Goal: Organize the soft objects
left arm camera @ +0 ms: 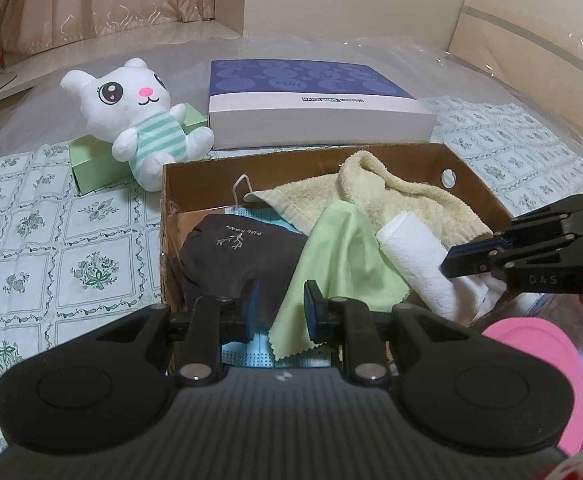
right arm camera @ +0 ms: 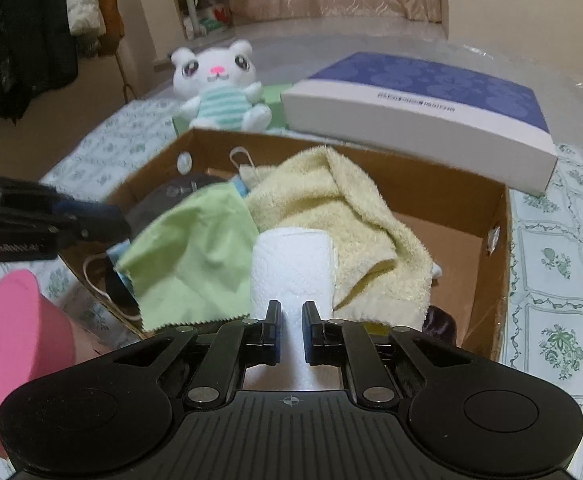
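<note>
The right claw (right arm camera: 291,322) pinches the white paper-towel roll (right arm camera: 291,264) at its near end, likely to lift it from the cardboard box (right arm camera: 487,280). The left claw (left arm camera: 281,304) hovers narrowly parted, empty, above the green cloth (left arm camera: 343,256).

Towel (right arm camera: 355,208) pale yellow; cloth (right arm camera: 187,256) light green; paper roll (right arm camera: 291,264) white; plush (left arm camera: 131,112) white, mint stripes; box (left arm camera: 479,188) brown.

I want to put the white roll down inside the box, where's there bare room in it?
The cardboard box shows bare floor only on the right wrist view's right, between the yellow towel and that side wall. Elsewhere the green cloth, the dark cloth and the towel crowd it.
</note>
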